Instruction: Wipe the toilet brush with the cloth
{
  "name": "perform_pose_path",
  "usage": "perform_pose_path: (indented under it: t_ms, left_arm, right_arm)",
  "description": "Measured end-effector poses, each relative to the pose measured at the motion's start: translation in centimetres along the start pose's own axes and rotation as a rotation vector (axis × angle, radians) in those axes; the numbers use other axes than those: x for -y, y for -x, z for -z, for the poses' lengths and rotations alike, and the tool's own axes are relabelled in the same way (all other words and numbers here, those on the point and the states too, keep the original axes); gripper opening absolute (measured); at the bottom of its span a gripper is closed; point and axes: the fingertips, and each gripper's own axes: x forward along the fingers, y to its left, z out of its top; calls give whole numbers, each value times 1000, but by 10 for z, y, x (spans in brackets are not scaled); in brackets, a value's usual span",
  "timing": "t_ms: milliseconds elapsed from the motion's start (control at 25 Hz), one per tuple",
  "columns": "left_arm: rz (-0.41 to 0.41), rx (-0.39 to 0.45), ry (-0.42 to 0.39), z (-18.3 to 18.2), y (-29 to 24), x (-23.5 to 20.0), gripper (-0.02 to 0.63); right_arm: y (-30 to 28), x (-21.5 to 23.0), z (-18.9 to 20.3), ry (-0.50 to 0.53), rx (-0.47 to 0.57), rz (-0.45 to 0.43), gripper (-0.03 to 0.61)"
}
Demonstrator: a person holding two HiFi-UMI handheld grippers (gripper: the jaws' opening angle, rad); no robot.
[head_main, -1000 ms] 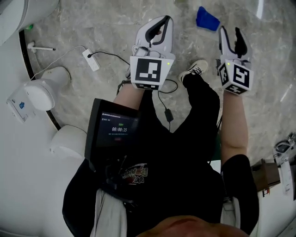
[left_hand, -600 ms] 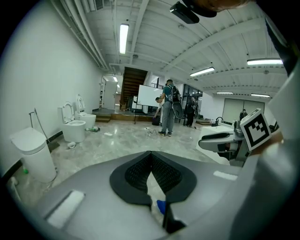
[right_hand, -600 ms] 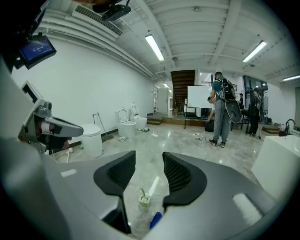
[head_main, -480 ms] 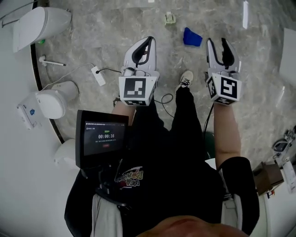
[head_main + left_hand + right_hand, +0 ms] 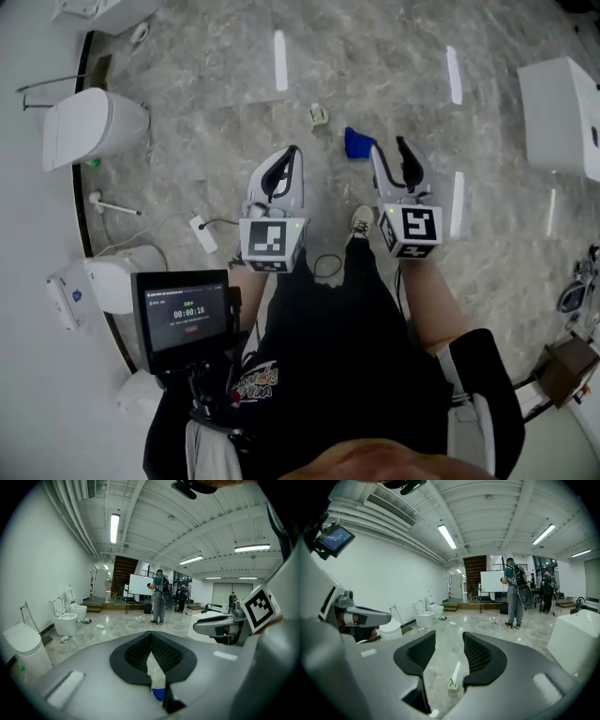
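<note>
A blue cloth [image 5: 357, 142] lies crumpled on the marble floor just ahead of my grippers; a corner of it shows under the jaws in the left gripper view [image 5: 159, 694]. The small toilet brush in its holder [image 5: 319, 115] stands on the floor beyond it, and shows between the jaws in the right gripper view [image 5: 453, 681] with its white handle tilted. My left gripper [image 5: 292, 153] is shut and empty, its pads [image 5: 140, 651] touching. My right gripper [image 5: 390, 148] is open and empty, held in the air right of the cloth.
A toilet [image 5: 94, 127] and a white stick tool [image 5: 112, 204] stand along the left wall. A power strip [image 5: 203, 234] with cable lies near my left foot. A white cabinet [image 5: 558, 112] is at right. People [image 5: 514, 597] stand far off.
The head view has swung forward, so cloth and brush now sit lower in it, close ahead of the grippers. The cloth has dropped out of the right gripper view. Jaws unchanged.
</note>
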Motion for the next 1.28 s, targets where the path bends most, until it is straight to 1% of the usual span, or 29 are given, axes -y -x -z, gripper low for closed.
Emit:
perform_pose_path:
  t_ms: [80, 120, 160, 240, 280, 320, 440, 600, 760, 880, 1000, 1120, 1200, 1280]
  left_arm:
    - [57, -81, 70, 38, 16, 13, 5]
    - [72, -123, 112, 55, 24, 20, 5]
    - [74, -172, 169, 72, 37, 33, 5]
    - [68, -266, 309, 98, 65, 72, 5]
    - [72, -291, 349, 105, 72, 83, 5]
    - [79, -303, 365, 106, 75, 87, 5]
    - [94, -311, 358, 104, 75, 91, 5]
    - [93, -300, 352, 100, 71, 92, 5]
    - [112, -303, 373, 102, 68, 95, 3]
    - [112, -306, 366, 105, 68, 96, 3]
    - [80, -285, 334, 103, 66, 89, 2]
    - [36, -250, 319, 98, 52, 78, 0]
    - [22, -242, 333, 92, 46, 73, 0]
    - [35, -241, 363, 90, 47, 77, 0]
  right_arm:
    - [28, -12, 39, -22, -99, 37, 195]
    - [40, -17, 53, -30, -152, 45, 196]
    - [56, -19, 64, -32, -219, 38, 195]
    - [95, -16, 75, -20, -372, 1, 195]
    - [103, -17, 77, -20, -416, -13, 196]
    - [104, -19, 78, -23, -434, -20, 195]
    - [101, -24, 72, -36, -436, -20, 195]
    - [99, -24, 67, -58, -424, -20, 195]
    - [99, -24, 71, -135, -447, -22, 195]
    - [101, -23, 74, -162, -463, -11, 195]
    - [98, -23, 71, -145, -448, -6, 195]
    - [88, -22, 67, -97, -413, -12, 195]
    - [80, -26, 66, -73, -395, -24, 195]
    - [80, -31, 67, -72, -395, -34, 195]
